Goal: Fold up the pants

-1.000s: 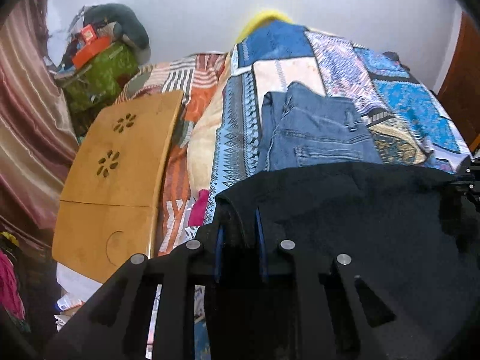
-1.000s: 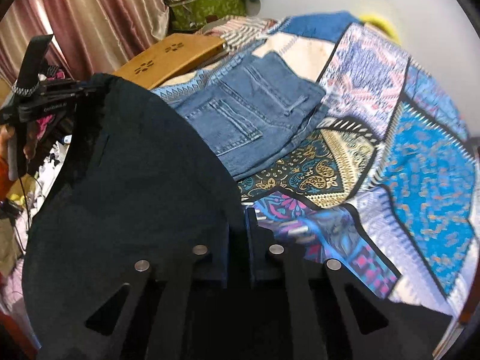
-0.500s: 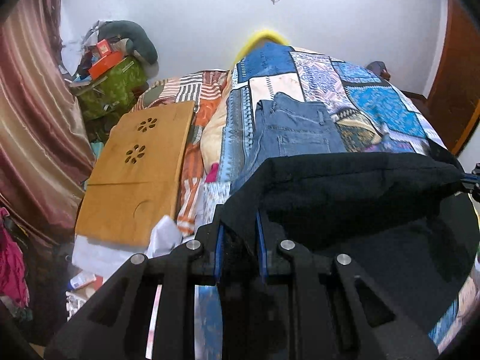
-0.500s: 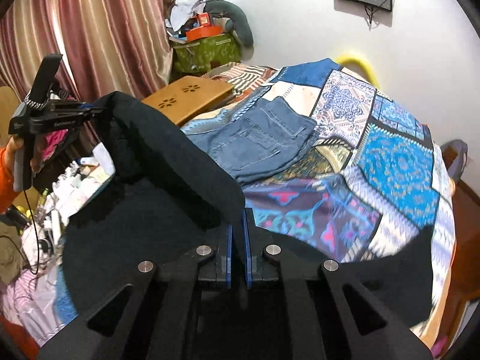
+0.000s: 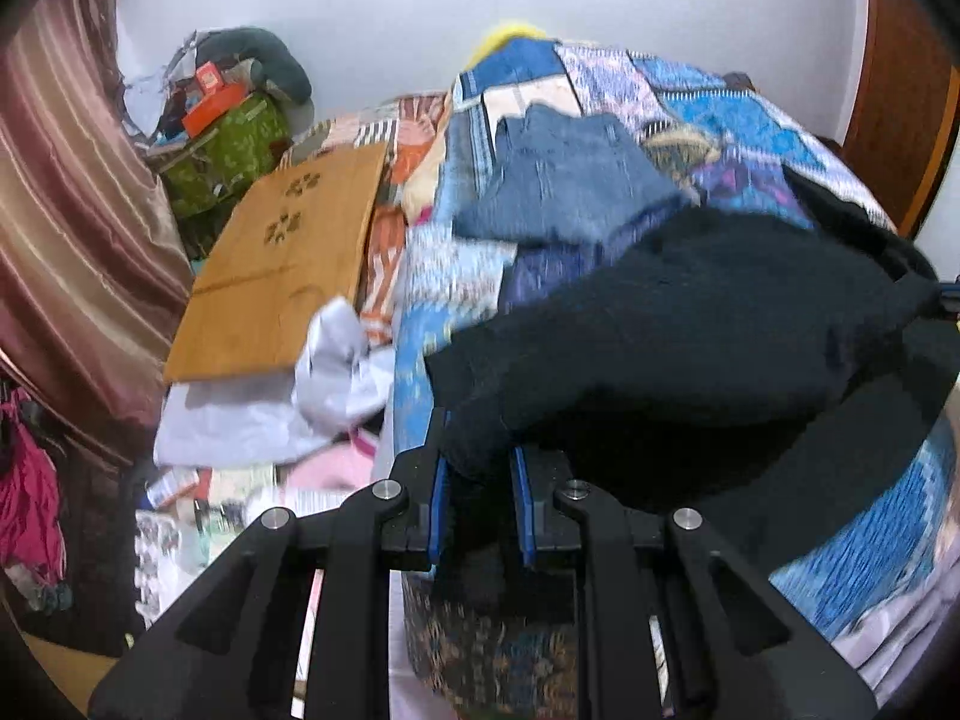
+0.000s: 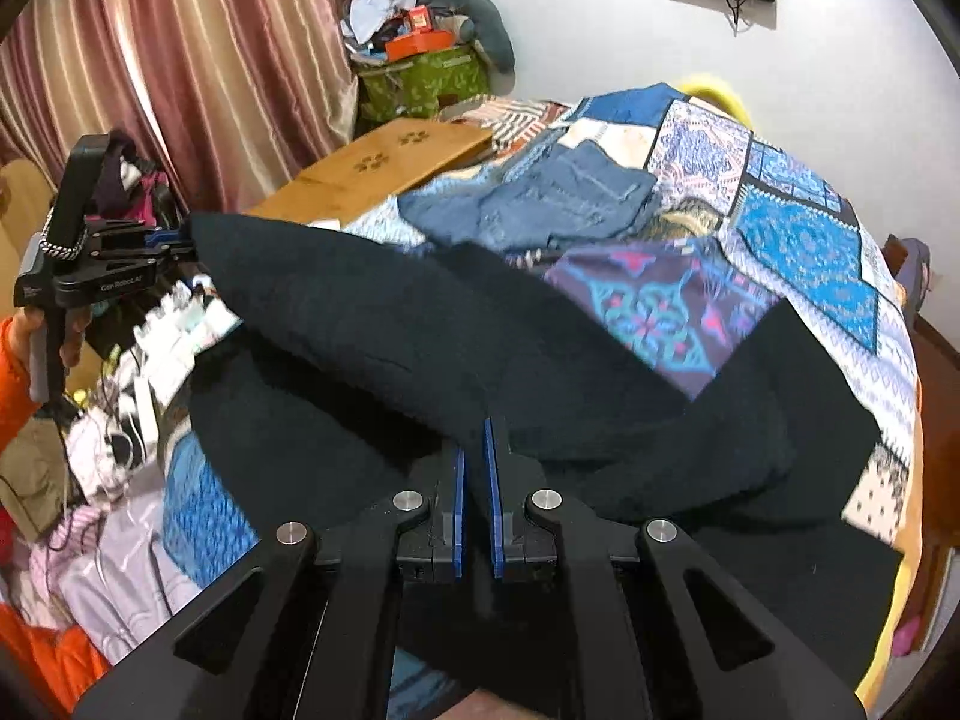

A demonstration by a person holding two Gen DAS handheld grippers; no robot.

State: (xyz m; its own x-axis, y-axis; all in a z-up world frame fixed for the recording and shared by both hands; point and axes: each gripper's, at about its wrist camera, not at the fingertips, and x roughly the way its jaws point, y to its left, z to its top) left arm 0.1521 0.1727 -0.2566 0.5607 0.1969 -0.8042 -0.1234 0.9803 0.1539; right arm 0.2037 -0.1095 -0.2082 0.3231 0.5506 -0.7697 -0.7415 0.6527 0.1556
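Black pants (image 6: pixel 372 306) stretched between grippers

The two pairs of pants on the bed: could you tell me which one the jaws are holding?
The black pants, stretched between the left gripper and right gripper. The blue jeans lie folded farther up the bed, untouched.

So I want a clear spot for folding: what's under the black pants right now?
Under the black pants lies the patchwork bedspread, showing around them. Whatever lies beneath their middle is covered.
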